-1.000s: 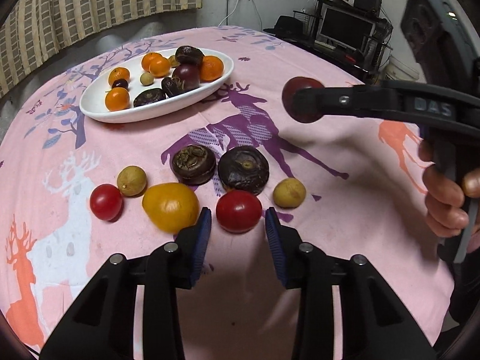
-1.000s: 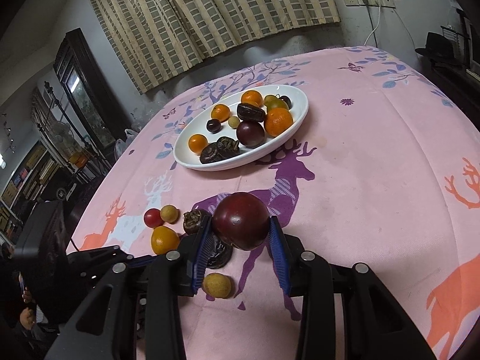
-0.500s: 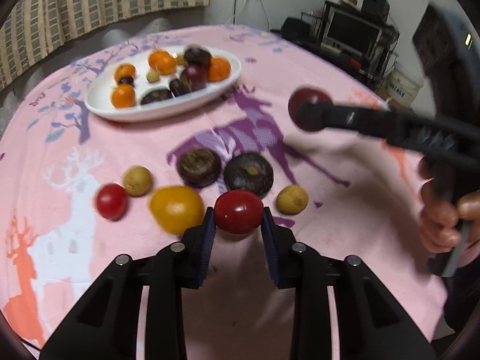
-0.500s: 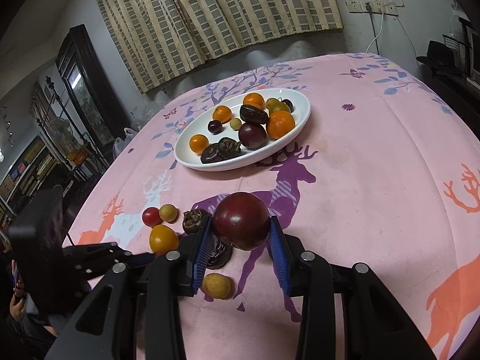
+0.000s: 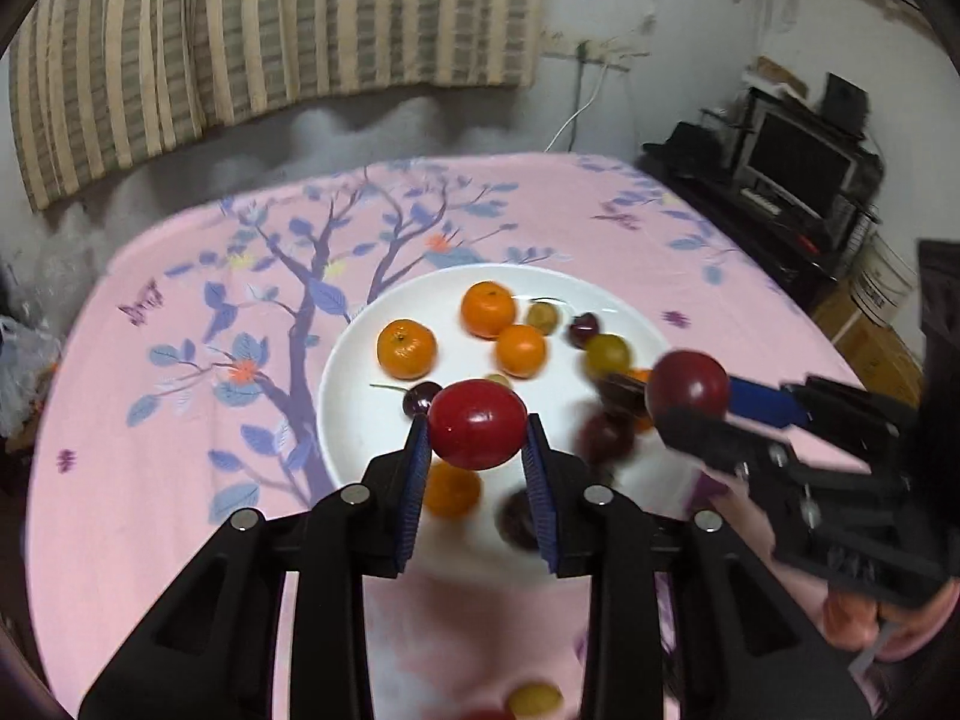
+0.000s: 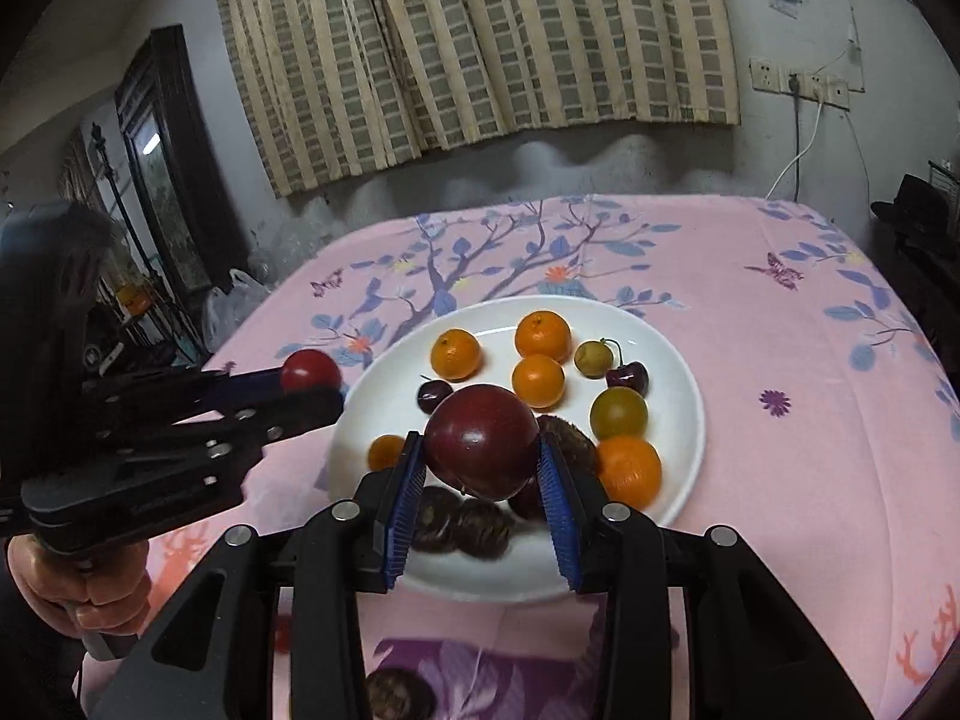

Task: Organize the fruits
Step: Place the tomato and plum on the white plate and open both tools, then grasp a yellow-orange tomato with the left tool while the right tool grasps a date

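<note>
**Two fruits in the air, a few left on the table**

You had most of the sorting behind you at this moment. The white plate [image 6: 672, 360] on the pink tablecloth [image 6: 780, 324] already held a crowd — several oranges [image 6: 542, 335], a greenish tomato [image 6: 618, 413], a cherry [image 6: 627, 377], a small yellow-green fruit [image 6: 593, 358] and some dark wrinkled fruits [image 6: 480, 531] near its front rim.

Your left gripper [image 5: 478, 468] had its fingers clenched on a red tomato [image 5: 478, 432], carried clear of the table and hanging over the near part of the plate. Your right gripper [image 6: 483, 474] had its fingers clamped on a dark red plum [image 6: 482, 441], also lifted and poised above the plate, among the dark fruits at its front. Neither fruit had been set down yet.

What remained, as far as the views showed: both held fruits needed releasing onto the plate, and at least a few pieces lay off it — a small yellowish fruit [image 5: 534, 699] low in the left wrist view and a dark wrinkled one [image 6: 399, 693] at the bottom of the right wrist view. Other leftovers may have been hidden under the grippers — you could not tell from here. My judgement: well past halfway, with a few more trips to go.
</note>
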`<state>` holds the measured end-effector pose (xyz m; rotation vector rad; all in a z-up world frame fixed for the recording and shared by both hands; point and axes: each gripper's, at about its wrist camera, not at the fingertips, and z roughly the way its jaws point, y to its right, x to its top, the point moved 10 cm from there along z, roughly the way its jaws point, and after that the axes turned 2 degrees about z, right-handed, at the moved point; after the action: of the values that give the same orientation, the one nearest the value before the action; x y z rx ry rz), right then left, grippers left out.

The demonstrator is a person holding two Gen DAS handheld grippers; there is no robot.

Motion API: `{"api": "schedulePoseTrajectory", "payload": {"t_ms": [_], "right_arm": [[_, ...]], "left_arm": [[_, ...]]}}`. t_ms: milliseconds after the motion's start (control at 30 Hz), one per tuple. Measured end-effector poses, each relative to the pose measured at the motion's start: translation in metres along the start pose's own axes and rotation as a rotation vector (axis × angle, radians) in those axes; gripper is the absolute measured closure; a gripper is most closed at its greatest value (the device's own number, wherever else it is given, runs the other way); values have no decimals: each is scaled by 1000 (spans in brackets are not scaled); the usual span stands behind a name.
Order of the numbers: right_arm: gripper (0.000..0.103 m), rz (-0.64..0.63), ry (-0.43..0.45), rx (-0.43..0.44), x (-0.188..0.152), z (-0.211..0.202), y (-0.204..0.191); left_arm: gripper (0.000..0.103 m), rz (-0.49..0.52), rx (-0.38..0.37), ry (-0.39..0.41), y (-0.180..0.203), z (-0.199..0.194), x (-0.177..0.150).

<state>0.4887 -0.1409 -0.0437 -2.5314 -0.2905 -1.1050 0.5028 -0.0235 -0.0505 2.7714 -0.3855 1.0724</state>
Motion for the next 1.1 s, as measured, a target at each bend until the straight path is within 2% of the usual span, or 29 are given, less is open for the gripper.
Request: {"api": "schedulePoseTrajectory", "payload": {"t_ms": [100, 133, 167, 200, 233, 267, 433, 533, 633, 800, 900, 967, 1067, 1100], "right_arm": [[63, 5, -26, -3, 1, 20, 1], [49, -3, -18, -4, 3, 22, 0], [39, -10, -4, -9, 4, 21, -1], [31, -11, 13, -21, 5, 16, -1], [32, -14, 31, -27, 6, 9, -2], [32, -23, 45, -14, 6, -2, -5], [31, -41, 84, 33, -16, -52, -15], [30, -60, 92, 38, -34, -68, -21], [29, -60, 76, 42, -56, -77, -25], [29, -41, 36, 64, -91, -80, -28], [29, -42, -40, 40, -115, -72, -24], [29, -44, -89, 33, -128, -65, -23], [29, -78, -115, -5, -139, -58, -25], [29, -91, -123, -12, -141, -56, -26]], "left_arm": [[72, -6, -6, -14, -8, 29, 5], [68, -6, 8, -22, -10, 35, 5], [44, -13, 31, -26, -14, 37, 4], [30, -26, 69, -25, -18, 36, 3], [9, -43, 118, -10, -25, 30, 2], [6, -56, 142, 26, -29, 18, 1], [6, -102, 140, 44, -32, -24, -23], [5, -115, 171, 60, -29, -50, -45], [5, -116, 163, 69, -21, -70, -66], [5, -145, 199, 97, -17, -96, -104], [5, -189, 179, 121, -17, -101, -126], [5, -204, 180, 112, -18, -97, -140], [5, -216, 179, 61, -21, -92, -153], [5, -222, 174, 66, -22, -93, -154]]}}
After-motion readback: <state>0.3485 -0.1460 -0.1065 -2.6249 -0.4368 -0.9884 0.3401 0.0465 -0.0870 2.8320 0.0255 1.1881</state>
